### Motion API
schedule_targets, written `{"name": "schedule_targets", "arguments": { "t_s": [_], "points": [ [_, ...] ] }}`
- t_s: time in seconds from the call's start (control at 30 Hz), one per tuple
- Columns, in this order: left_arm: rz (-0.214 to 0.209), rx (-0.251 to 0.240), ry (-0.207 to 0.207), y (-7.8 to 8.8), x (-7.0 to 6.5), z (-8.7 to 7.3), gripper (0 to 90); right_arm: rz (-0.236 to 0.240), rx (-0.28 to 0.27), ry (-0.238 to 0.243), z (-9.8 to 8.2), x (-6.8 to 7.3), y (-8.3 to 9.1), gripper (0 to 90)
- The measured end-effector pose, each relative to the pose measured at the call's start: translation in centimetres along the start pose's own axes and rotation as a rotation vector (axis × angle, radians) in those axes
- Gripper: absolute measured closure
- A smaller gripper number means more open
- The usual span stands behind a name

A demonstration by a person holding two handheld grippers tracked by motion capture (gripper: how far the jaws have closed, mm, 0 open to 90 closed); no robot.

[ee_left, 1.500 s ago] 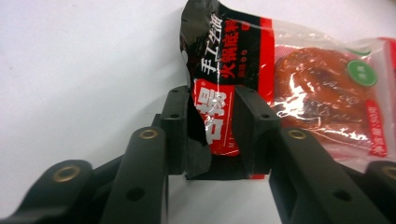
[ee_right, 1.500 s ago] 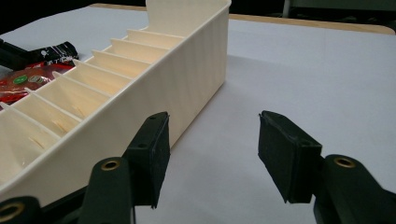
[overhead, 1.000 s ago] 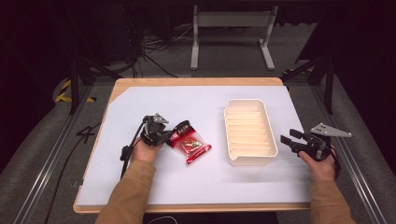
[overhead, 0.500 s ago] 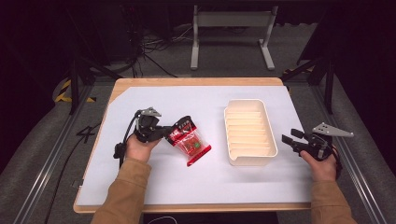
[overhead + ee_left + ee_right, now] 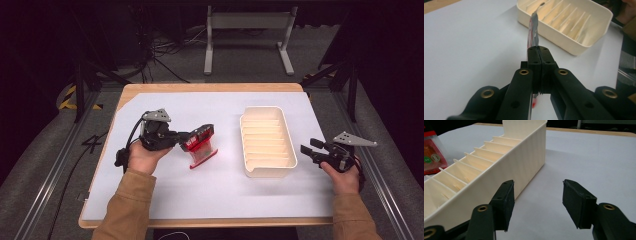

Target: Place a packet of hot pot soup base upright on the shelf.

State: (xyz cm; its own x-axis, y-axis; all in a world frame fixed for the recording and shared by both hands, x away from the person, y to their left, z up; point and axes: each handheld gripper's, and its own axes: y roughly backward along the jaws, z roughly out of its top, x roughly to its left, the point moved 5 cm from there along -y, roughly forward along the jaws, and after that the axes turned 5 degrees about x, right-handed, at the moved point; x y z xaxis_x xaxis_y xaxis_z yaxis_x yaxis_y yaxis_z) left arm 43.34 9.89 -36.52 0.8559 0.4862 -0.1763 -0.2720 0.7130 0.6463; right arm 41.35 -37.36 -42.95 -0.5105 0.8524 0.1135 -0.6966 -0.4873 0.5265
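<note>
The red snack packet (image 5: 200,148) hangs pinched in your left gripper (image 5: 196,137), whose jaws are pressed together on its top edge. In the left gripper view the packet (image 5: 534,32) shows edge-on, rising straight out from between the closed pads toward the cream divided tray (image 5: 571,25) beyond. My reading is that you are carrying it to one of the tray's slots. To do that well, keep the packet thin-side forward as it is now, line its edge up parallel to the dividers, and lower it between two of them instead of dropping it flat. The foil looks limp, so hold the pinch firm until the bottom edge is seated.

From the fingers, the tray lies ahead and well apart, with bare white mat (image 5: 165,190) between. Your right gripper (image 5: 314,151) rests just beside the tray's near outer wall (image 5: 499,177), jaws spread wide and empty; it could steady that wall if the tray slides.
</note>
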Motion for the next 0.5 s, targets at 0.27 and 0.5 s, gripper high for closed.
{"name": "schedule_targets", "arguments": {
  "t_s": [0.27,0.5],
  "points": [
    [0.002,0.006,-0.062,0.9,-1.2,0.8,89.3,0.001,0.002,-0.004,0.0,-0.1,0.0,42.3],
    [0.002,-0.026,-0.126,1.5,-2.6,1.7,89.4,0.031,0.008,-0.03,-0.1,-0.4,0.2,41.0]
  ]
}}
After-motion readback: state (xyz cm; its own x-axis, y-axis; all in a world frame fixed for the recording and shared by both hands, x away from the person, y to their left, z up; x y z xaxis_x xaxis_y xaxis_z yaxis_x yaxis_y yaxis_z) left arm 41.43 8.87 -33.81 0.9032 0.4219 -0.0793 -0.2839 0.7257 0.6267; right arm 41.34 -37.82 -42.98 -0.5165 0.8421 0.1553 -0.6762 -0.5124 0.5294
